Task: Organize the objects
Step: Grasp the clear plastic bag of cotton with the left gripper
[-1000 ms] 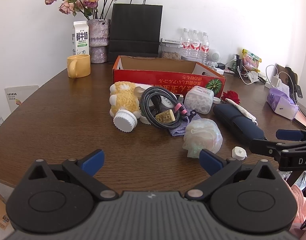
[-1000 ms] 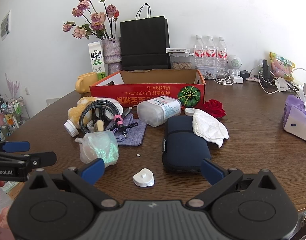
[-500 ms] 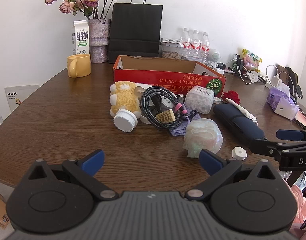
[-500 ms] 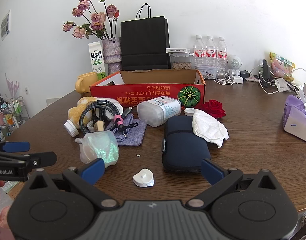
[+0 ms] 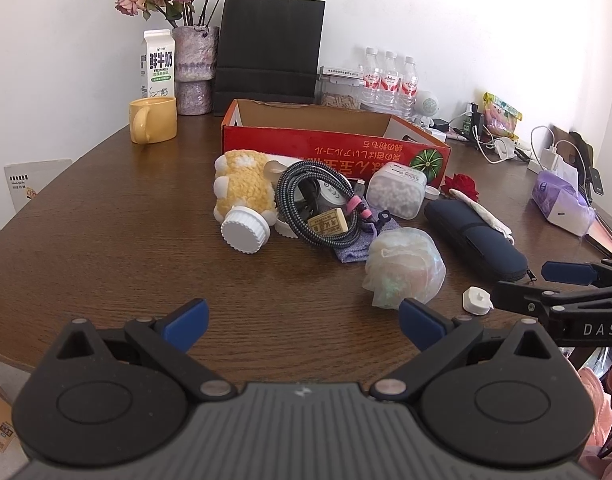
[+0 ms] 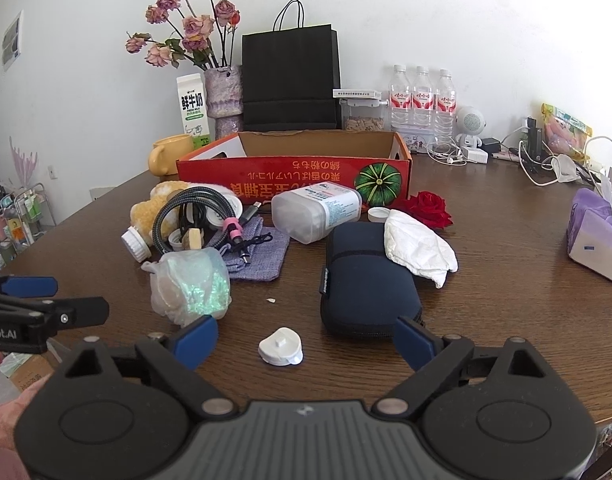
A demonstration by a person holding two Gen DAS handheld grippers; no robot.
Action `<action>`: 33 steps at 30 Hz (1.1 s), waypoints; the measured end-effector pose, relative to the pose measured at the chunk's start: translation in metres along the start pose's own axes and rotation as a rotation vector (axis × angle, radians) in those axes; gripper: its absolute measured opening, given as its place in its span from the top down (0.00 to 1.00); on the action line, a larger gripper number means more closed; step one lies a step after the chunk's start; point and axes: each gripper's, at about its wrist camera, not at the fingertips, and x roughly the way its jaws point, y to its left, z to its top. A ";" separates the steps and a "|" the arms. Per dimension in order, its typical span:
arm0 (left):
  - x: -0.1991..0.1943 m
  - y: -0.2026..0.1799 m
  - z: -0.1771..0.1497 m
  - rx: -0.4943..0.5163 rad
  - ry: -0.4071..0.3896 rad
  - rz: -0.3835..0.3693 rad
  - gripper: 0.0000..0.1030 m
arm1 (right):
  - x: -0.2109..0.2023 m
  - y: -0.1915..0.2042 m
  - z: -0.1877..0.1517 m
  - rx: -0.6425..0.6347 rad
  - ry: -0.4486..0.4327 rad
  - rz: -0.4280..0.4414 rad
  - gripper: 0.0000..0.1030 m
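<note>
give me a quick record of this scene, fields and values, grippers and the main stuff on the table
surface: brown wooden table
container: red cardboard box, open top, behind the clutter
left gripper: open, nothing between fingers
right gripper: jaws closing, nothing held; small white cap on the table between fingers
dark blue case: flat, crumpled white tissue on its far corner
iridescent bag: left of case
coiled cable: on the pile by yellow plush
</note>
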 end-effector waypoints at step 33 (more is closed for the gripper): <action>0.054 -0.042 0.026 0.074 0.009 -0.150 0.00 | 0.012 -0.010 0.013 -0.065 -0.086 0.040 0.74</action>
